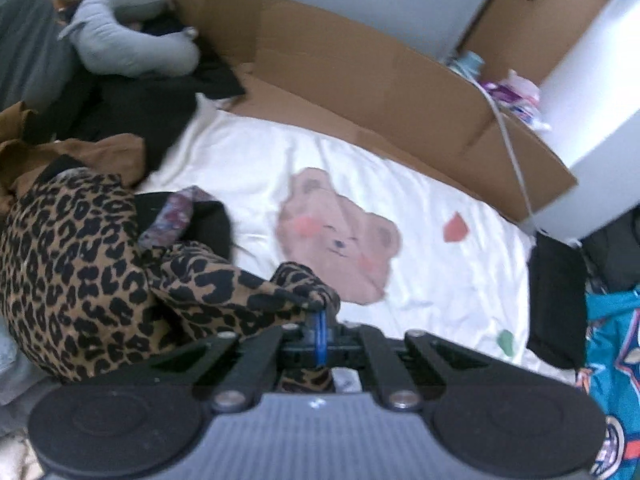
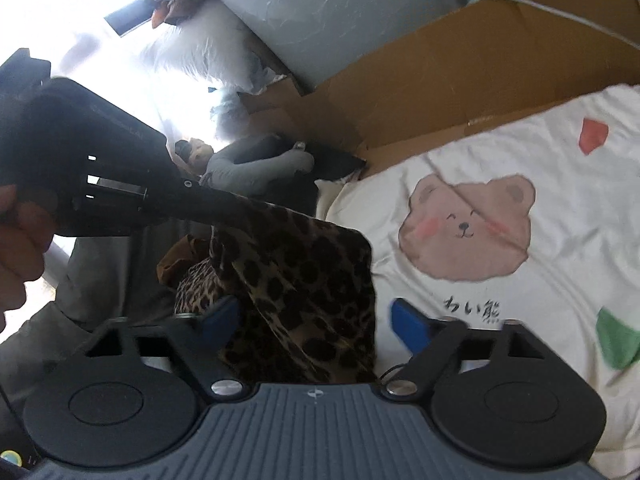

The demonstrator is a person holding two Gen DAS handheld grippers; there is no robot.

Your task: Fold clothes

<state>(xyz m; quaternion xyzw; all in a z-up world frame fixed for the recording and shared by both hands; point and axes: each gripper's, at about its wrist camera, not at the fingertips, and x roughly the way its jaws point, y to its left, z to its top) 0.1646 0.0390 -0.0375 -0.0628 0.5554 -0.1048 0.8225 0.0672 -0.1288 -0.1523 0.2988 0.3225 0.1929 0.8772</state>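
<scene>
Pinching a leopard-print garment [image 1: 80,264] by one corner, the left gripper [image 1: 319,322] has its fingers clamped together on the cloth above the bed [image 1: 420,208]. The right gripper [image 2: 316,320] has its fingers spread, the hanging cloth between them, untouched.

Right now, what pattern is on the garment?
Leopard print, black spots on tan, clearest on the garment in the left wrist view.

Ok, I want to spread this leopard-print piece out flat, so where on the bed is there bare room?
The white bear-print sheet lies bare around the bear face, between the cardboard and the teal cloth. The side with the dark clothes and the grey pillow is crowded.
</scene>
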